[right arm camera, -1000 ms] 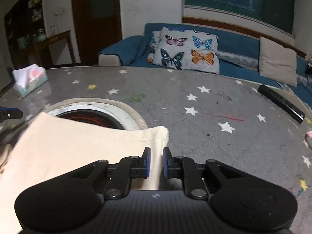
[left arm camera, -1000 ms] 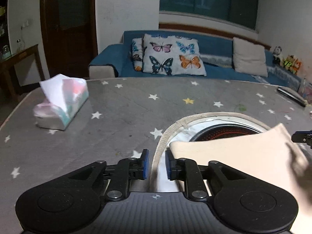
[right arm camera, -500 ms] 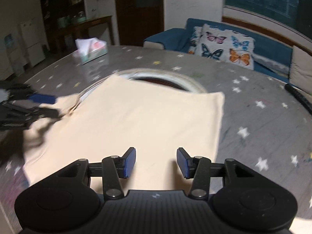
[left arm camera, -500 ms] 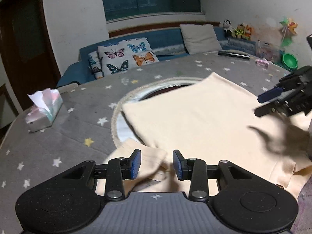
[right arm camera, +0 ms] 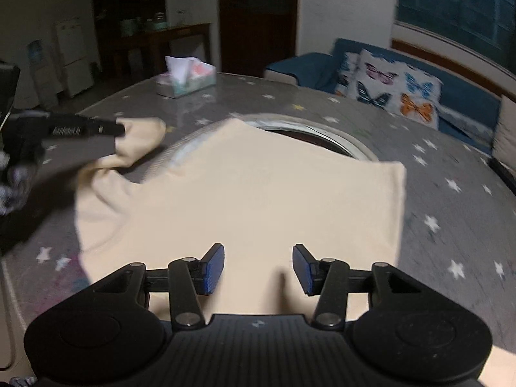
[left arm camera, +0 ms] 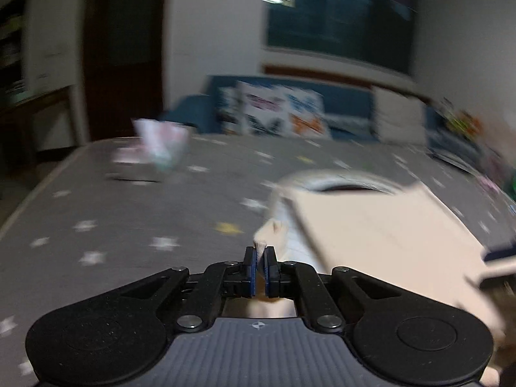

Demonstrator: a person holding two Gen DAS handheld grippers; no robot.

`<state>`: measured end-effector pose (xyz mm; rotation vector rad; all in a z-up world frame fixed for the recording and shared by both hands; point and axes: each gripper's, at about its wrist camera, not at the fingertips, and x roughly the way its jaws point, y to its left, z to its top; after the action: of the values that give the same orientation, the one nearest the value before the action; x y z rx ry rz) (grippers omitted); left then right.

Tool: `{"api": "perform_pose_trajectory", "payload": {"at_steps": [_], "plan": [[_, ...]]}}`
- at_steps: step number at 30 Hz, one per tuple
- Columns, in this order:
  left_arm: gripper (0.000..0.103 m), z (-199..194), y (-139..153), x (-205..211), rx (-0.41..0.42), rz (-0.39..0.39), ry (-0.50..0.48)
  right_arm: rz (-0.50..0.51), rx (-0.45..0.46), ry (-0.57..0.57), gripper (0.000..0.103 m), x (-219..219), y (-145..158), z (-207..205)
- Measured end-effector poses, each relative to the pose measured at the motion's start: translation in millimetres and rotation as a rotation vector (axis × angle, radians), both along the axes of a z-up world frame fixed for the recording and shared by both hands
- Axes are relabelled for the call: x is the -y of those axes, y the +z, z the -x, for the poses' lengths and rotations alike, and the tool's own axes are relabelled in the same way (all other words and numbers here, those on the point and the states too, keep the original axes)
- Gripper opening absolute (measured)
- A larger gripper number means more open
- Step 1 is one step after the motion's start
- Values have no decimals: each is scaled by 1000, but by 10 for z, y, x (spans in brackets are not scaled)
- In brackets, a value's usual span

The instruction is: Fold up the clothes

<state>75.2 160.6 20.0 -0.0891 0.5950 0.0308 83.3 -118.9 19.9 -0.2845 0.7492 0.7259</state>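
A cream shirt (right arm camera: 258,193) lies spread flat on the grey star-print table (right arm camera: 451,213), partly over a round ringed inset (right arm camera: 309,132). My left gripper (left arm camera: 260,254) is shut on the tip of the shirt's sleeve (left arm camera: 272,237), and that view is blurred by motion. In the right wrist view the left gripper (right arm camera: 121,129) shows at the left, pinching the bunched sleeve (right arm camera: 142,138) just above the table. My right gripper (right arm camera: 258,267) hovers over the shirt's near part, jaws wide open with nothing between them.
A tissue box (right arm camera: 187,77) stands at the table's far left side. Beyond the table is a blue sofa (right arm camera: 467,96) with a butterfly cushion (right arm camera: 387,87). A dark remote (right arm camera: 503,171) lies near the right table edge.
The left gripper, open over the sleeve half a second ago, has closed on it and swung left. The right gripper, shut a second ago, is open and stays above the shirt.
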Motion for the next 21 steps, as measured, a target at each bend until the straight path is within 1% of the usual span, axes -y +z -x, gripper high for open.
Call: {"api": "perform_pose_trajectory", "payload": {"at_steps": [7,10,12,15,17,19,21], "plan": [[5,315,7,-651,-5,65,217,-7,24,158,47,-420,89,265],[5,450,10,-930,-8,93,310,20,32,257,47,-695,22,447],[5,523,-65,-979,-25,111,321,39,44,315,46,-862,-34,560],[5,585,-50,-1001,-14,118,325,65,63,369,43,-1054,-121,678],[5,626,-40,-1015,-7,123,327,73,64,376,34,-1117,-174,680],[5,667,-31,-1030,0,128,329,76,59,373,29,-1156,-215,675],[5,708,-21,-1045,7,133,331,73,51,374,13,-1166,-231,678]]}}
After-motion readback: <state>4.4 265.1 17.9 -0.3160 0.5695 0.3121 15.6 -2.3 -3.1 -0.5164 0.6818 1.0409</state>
